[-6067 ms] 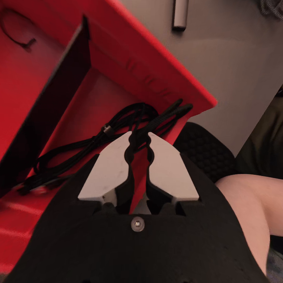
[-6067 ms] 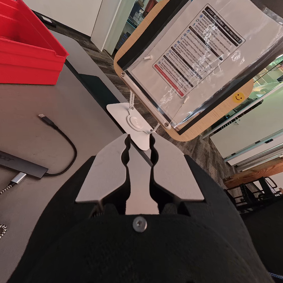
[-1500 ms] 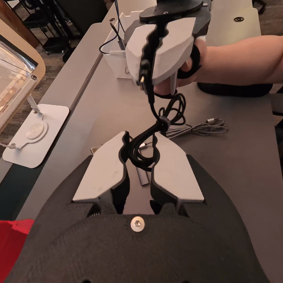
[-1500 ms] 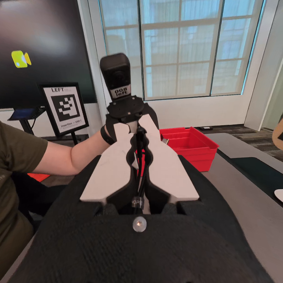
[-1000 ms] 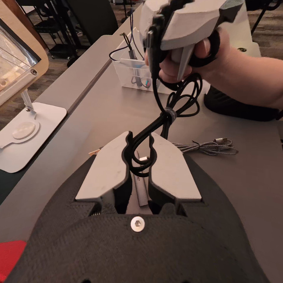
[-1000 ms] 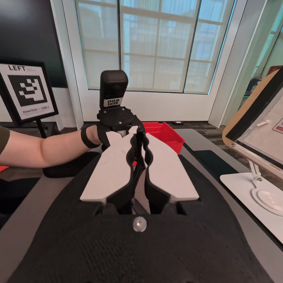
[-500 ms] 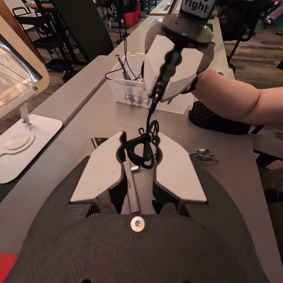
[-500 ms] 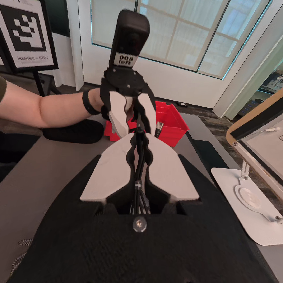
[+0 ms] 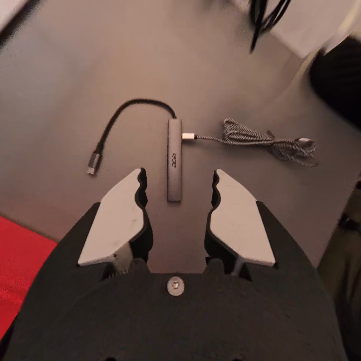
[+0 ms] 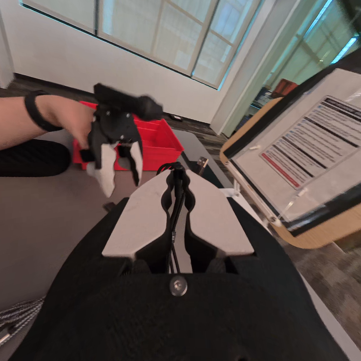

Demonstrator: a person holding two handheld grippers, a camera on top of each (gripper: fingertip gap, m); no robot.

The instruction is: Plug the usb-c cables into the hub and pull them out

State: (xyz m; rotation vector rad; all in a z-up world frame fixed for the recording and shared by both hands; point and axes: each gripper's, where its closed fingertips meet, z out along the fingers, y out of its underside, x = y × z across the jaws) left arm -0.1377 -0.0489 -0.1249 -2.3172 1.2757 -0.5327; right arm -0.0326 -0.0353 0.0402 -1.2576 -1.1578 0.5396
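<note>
left gripper [image 9: 178, 170] spread wide, empty, above slim grey metal hub [image 9: 174, 160] flat on grey table [image 9: 58, 78], grey braided cable [image 9: 254, 139] plugged into its side; right gripper [image 10: 177, 172] clamped on bundled black cable [image 10: 176, 197].

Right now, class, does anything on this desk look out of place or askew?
Nothing is damaged or spilled. The hub lies straight on the desk, the braided cable plugged into its side. Only the black cable is off the desk, pinched in the right gripper; the left gripper is open and empty.
</note>
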